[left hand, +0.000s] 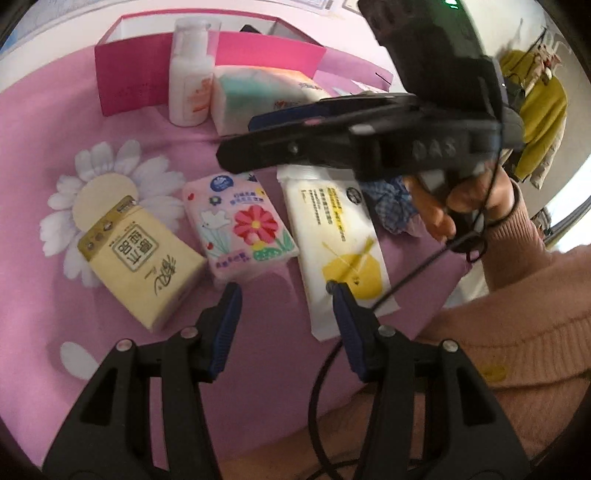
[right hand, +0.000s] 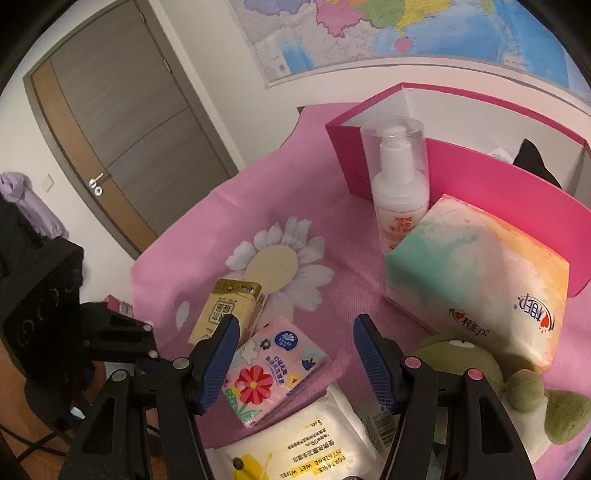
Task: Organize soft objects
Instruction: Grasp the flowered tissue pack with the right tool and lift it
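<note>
On the pink cloth lie a yellow tissue pack [left hand: 138, 258] [right hand: 227, 308], a pink flowered tissue pack [left hand: 240, 225] [right hand: 275, 369] and a white wet-wipes pack [left hand: 341, 245] [right hand: 299, 439]. My left gripper [left hand: 286, 295] hovers open just short of the flowered pack and the wipes, nothing between its fingers. My right gripper [right hand: 295, 326] hangs open above the flowered pack, holding nothing; in the left wrist view its body [left hand: 369, 136] crosses over the wipes. A large pastel tissue pack [left hand: 258, 96] [right hand: 480, 280] leans by the pink box [left hand: 133, 79] [right hand: 480, 177]. A green plush toy [right hand: 517, 387] lies at the right.
A white pump bottle [left hand: 190, 77] [right hand: 400, 184] stands in front of the box. A blue checked cloth [left hand: 393, 206] lies beside the wipes. A person's sleeve [left hand: 517, 295] and cables cross the near right. A door [right hand: 122, 147] and wall map [right hand: 406, 33] are behind.
</note>
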A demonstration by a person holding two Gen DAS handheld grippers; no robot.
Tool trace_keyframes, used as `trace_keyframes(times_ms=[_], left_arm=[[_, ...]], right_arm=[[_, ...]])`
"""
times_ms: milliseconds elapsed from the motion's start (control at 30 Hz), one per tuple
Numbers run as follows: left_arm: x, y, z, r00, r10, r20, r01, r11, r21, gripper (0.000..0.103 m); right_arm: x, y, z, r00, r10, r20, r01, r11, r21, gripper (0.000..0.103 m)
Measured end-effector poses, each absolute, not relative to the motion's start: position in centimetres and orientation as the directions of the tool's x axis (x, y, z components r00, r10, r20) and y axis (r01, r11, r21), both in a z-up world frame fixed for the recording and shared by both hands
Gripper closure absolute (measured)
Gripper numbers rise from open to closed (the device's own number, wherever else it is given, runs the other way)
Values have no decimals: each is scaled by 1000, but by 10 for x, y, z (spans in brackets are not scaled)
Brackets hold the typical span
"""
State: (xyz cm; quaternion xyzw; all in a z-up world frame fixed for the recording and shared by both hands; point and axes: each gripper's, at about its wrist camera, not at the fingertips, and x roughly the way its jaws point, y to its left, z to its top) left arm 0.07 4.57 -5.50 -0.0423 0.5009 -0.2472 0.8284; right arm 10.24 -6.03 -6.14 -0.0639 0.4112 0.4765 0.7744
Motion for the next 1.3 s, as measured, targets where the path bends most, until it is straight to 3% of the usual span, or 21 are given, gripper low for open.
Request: trace_keyframes(times_ms=[133,467,567,733,1033,1067,1300], left_arm=[[12,51,-57,375,-476,-796,343,869,-358,50],[40,83,-57,445,-383,-810,167,924,-346,54],[36,84,-56,435,-406,-804,185,914,-361,54],[18,78,-54,398,-473,-786,263,880,-397,54],[33,74,-67,378,-492,-784,225,871,-438,55],[36,76,-66,386,-482,-787,212,876,-432,59],[41,99,-57,430,-417,-800,151,907,-392,61]], right_arm=[[97,-47,-63,221,650,-727,-801,546,245,37],[111,-35,-68,200,613,-764,-784,568,251,41],[114,-35,-67,209,590,-780,-780,582,231,42],[114,-33,-69,210,548,-810,-787,586,193,52],[110,-14,-79,131,456,-880,-848,512,139,49],[110,-13,-79,129,445,-886,-854,504,129,49],[110,-26,-76,73,533,-843,-838,492,239,51]])
